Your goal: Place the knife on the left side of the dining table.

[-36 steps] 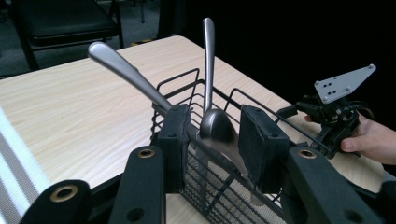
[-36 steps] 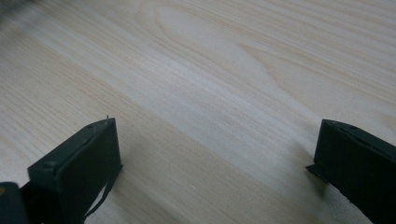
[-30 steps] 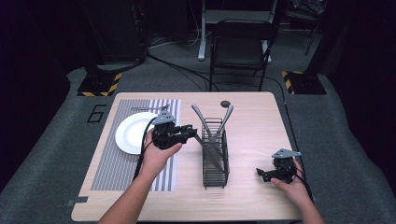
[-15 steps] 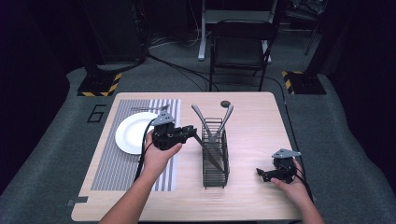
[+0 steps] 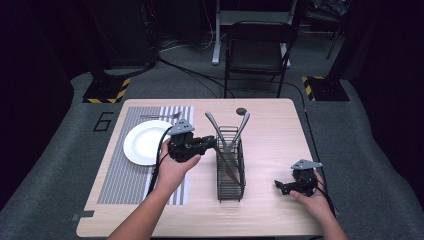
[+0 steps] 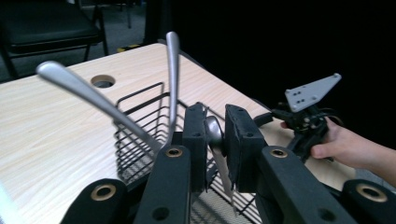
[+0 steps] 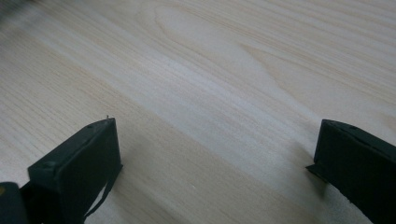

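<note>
A black wire cutlery basket [image 5: 230, 172] stands mid-table. Two silver utensil handles [image 5: 212, 123] [image 5: 243, 124] lean out of its top. My left gripper [image 5: 212, 144] is at the basket's left rim, shut on the rounded end of a silver knife [image 5: 226, 167] that slants down into the basket. In the left gripper view the jaws [image 6: 215, 122] pinch that knife [image 6: 214, 130] just above the basket [image 6: 140, 126]. My right gripper [image 5: 281, 186] rests low near the table's front right, open, and its jaws [image 7: 217, 135] stand wide apart over bare wood.
A white plate [image 5: 145, 142] lies on a striped placemat [image 5: 120, 175] at the left, with a fork [image 5: 160, 116] behind it. The table [image 5: 270, 135] has a small round hole [image 5: 241, 111] at the back. A black chair [image 5: 255, 52] stands beyond the far edge.
</note>
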`<action>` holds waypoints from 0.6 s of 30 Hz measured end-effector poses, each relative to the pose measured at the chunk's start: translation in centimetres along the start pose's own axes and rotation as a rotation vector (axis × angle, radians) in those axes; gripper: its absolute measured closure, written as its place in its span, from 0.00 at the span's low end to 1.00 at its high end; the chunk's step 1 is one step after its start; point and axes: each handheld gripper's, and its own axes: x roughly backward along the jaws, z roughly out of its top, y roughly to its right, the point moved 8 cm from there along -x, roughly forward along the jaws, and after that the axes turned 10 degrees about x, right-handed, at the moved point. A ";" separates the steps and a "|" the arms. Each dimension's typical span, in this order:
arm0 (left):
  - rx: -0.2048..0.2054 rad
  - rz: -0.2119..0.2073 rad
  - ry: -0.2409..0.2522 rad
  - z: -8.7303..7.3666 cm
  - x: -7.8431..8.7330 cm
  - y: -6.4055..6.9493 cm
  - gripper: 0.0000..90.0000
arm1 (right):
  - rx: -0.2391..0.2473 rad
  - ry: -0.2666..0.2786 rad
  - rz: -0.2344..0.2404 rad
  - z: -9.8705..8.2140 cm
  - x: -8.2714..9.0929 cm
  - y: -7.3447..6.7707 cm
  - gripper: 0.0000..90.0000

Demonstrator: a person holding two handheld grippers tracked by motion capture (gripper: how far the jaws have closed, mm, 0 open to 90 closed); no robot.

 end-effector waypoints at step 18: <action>0.041 -0.065 -0.078 0.4 0.0 1.3 0.93 | -0.001 0.000 0.000 0.0 0.0 0.0 0.00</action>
